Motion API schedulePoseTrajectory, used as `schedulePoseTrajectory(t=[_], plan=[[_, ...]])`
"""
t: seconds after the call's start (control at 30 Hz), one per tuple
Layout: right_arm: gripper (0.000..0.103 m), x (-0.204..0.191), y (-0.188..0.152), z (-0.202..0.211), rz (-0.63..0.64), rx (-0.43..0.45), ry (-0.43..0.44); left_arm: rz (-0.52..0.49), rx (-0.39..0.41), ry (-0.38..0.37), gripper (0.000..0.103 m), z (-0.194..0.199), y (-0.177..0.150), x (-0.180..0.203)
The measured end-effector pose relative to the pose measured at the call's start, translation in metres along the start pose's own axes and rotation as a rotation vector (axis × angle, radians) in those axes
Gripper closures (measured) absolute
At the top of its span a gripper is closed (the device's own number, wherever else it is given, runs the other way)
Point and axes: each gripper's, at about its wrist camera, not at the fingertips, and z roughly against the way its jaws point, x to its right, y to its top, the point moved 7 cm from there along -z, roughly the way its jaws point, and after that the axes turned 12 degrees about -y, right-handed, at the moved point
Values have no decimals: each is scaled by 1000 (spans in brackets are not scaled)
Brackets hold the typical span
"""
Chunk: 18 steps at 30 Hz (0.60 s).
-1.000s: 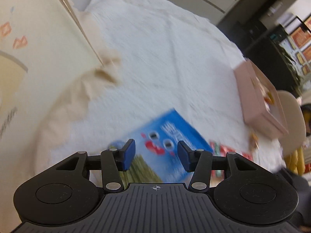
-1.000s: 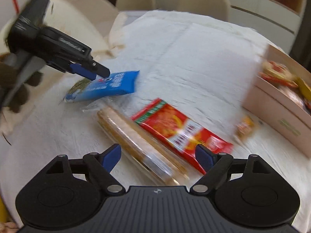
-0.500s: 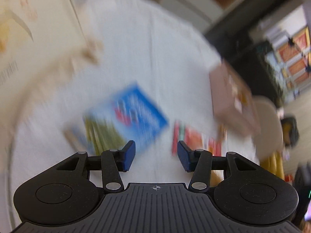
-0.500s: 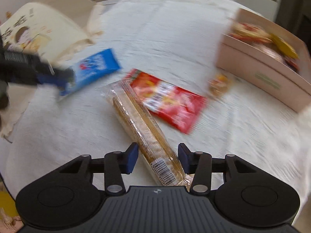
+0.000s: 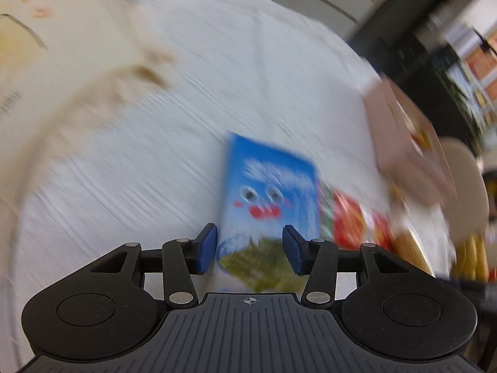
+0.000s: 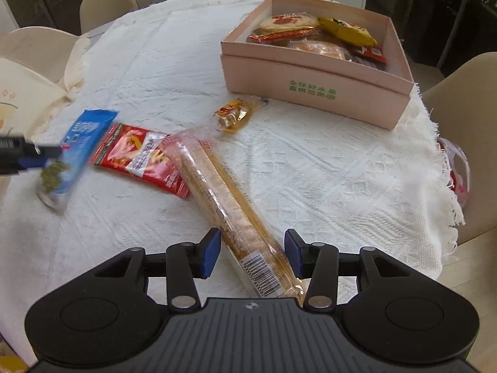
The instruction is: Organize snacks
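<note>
We log the pink box (image 6: 313, 80) first: it sits on the white tablecloth (image 6: 310, 171) far ahead and to the right of our right claw (image 6: 252, 256), open-topped, holding several wrapped snacks in red, yellow and orange (individual kinds not readable). In the left wrist view the same box (image 5: 400, 143) appears ahead-right of our left claw (image 5: 248, 253), smeared by blur, contents not legible.

Right claw: jaws narrow, straddling the near end of the long biscuit sleeve (image 6: 230, 205); whether the pads press the wrapper we cannot tell. The sleeve runs ahead and left from the claw. Beyond it to the left lies the red snack packet (image 6: 139, 161), its edge under the sleeve. A small orange wrapped sweet (image 6: 234, 113) lies ahead, just short of the box.

Left claw: jaws narrow, the blue snack packet (image 5: 267, 199) between them; contact unclear through blur. The right wrist view shows this packet (image 6: 71, 155) off to the far left, seemingly lifted and tilted at the other gripper's tip.

Only the right view shows the box interior and the sweet clearly.
</note>
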Motion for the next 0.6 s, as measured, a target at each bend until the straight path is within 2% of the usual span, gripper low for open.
schedulePoseTrajectory(t=[0.07, 0.13, 0.2, 0.23, 0.27, 0.33, 0.4, 0.43, 0.47, 0.53, 0.6], plan=[[55, -8, -4, 3, 22, -8, 26, -24, -24, -28, 51, -6, -12, 18], [55, -23, -8, 8, 38, -13, 77, -6, -51, -84, 51, -14, -19, 31], [51, -39, -13, 13, 65, -9, 114, -8, -78, -109, 51, -20, -23, 40], [45, -47, -16, 16, 85, -9, 128, -20, -78, -107, 51, -20, -23, 45], [41, -56, -17, 19, 103, -5, 135, -30, -66, -102, 51, -18, -21, 48], [40, -63, -17, 28, 137, 28, 120, -40, -10, -81, 51, -6, -9, 49], [32, -62, -12, 37, 169, 91, 60, -35, 69, -49, 51, 9, 9, 47], [24, -60, -8, 40, 179, 122, 24, -36, 102, -47, 51, 15, 18, 47], [21, -56, -5, 41, 184, 150, -15, -48, 125, -63, 51, 19, 27, 51], [21, -51, -2, 37, 171, 146, -43, -89, 98, -107, 51, 8, 42, 69], [21, -47, -1, 27, 130, 104, -11, -165, -13, -140, 51, -23, 49, 90]])
